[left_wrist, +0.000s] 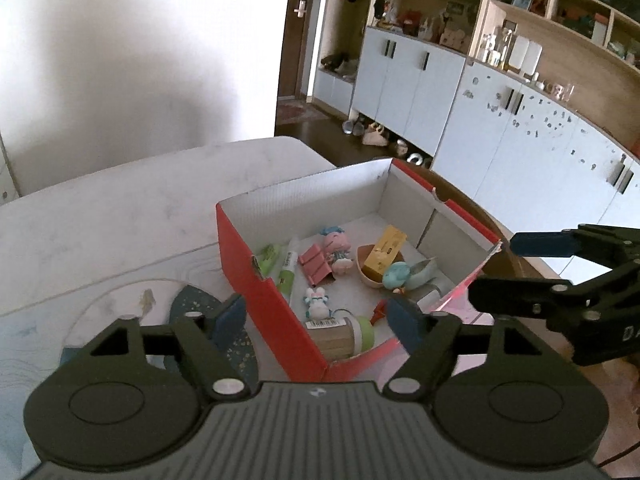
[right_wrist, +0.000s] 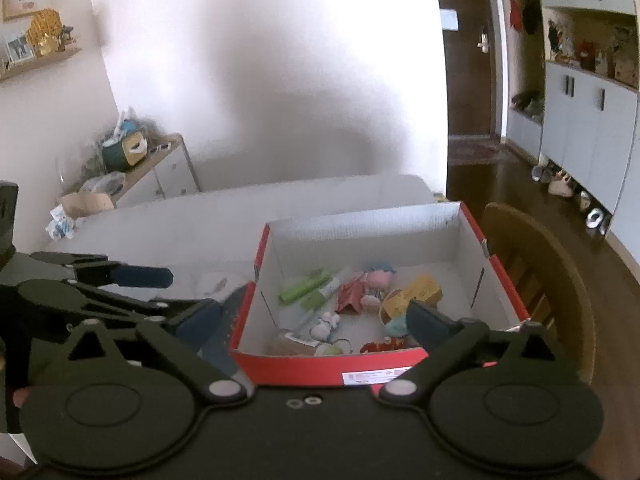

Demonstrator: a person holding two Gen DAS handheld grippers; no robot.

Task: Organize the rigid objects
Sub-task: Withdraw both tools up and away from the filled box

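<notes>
A red cardboard box [left_wrist: 256, 248] [right_wrist: 304, 372] stands open on the table. Inside it lie several small items: a green marker [left_wrist: 286, 272], a pink clip [left_wrist: 314, 264], a small doll [left_wrist: 336, 250], a yellow block [left_wrist: 384, 254] [right_wrist: 424, 290], a teal figure [left_wrist: 396, 276], a white bunny charm [left_wrist: 316, 302] and a wooden roll [left_wrist: 340, 338]. My left gripper [left_wrist: 316, 322] [right_wrist: 168, 298] hovers open over the box's near left corner, holding nothing. My right gripper [right_wrist: 332, 320] [left_wrist: 516, 270] is open wide above the box's near right side, also with nothing in it.
The box rests on a white table [left_wrist: 120, 208] beside a pale mat with a dark blue patterned disc [left_wrist: 192, 304]. A wooden chair [right_wrist: 532, 280] stands just past the box's right side. White cabinets [left_wrist: 400, 80] and shoes line the far wall.
</notes>
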